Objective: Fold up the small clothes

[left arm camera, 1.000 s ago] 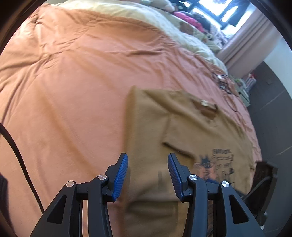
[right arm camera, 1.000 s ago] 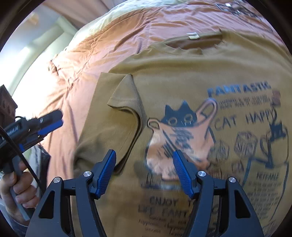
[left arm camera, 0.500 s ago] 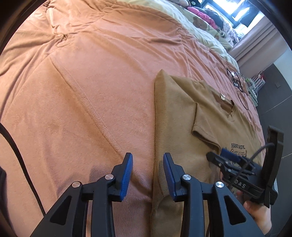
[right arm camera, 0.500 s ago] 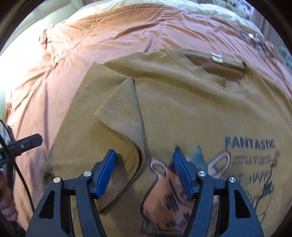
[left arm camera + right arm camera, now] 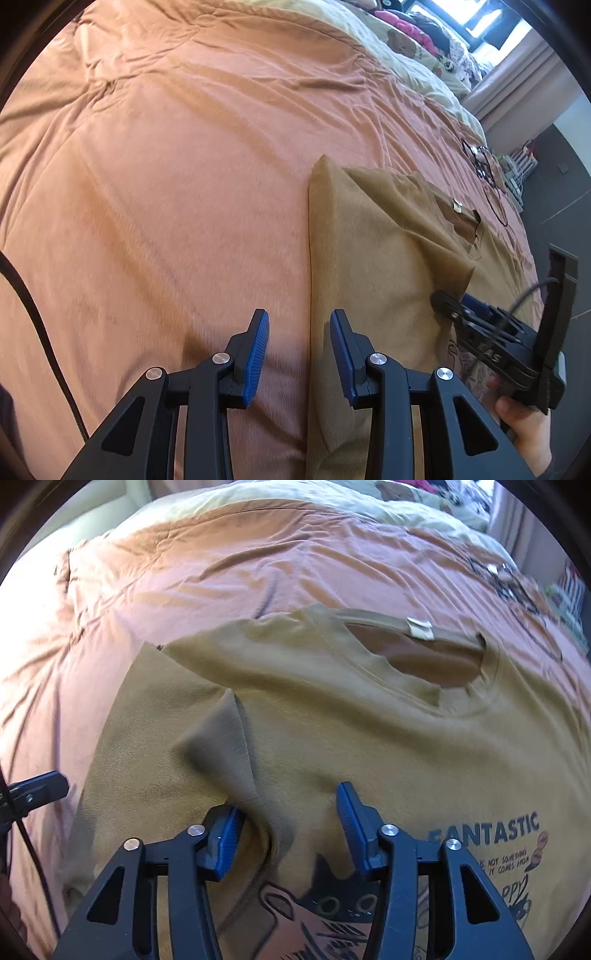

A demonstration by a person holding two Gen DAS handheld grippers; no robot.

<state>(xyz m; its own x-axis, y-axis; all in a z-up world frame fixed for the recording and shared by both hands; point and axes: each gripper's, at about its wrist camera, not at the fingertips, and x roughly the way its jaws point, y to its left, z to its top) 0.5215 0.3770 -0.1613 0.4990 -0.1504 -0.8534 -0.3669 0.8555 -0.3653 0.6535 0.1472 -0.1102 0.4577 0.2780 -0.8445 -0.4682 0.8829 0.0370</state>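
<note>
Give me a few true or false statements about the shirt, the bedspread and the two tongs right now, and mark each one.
1. The shirt lies print side up on the bedspread. True.
2. The left tongs are clamped on the shirt's collar. False: they hang open over the shirt's folded side edge, gripping nothing.
3. The right tongs are closing with bunched shirt fabric between their pads. True.
4. The shirt's sleeve sticks out flat over the bedspread. False: it is folded inward onto the shirt's front.
5. The neck label is black. False: it is whitish.
</note>
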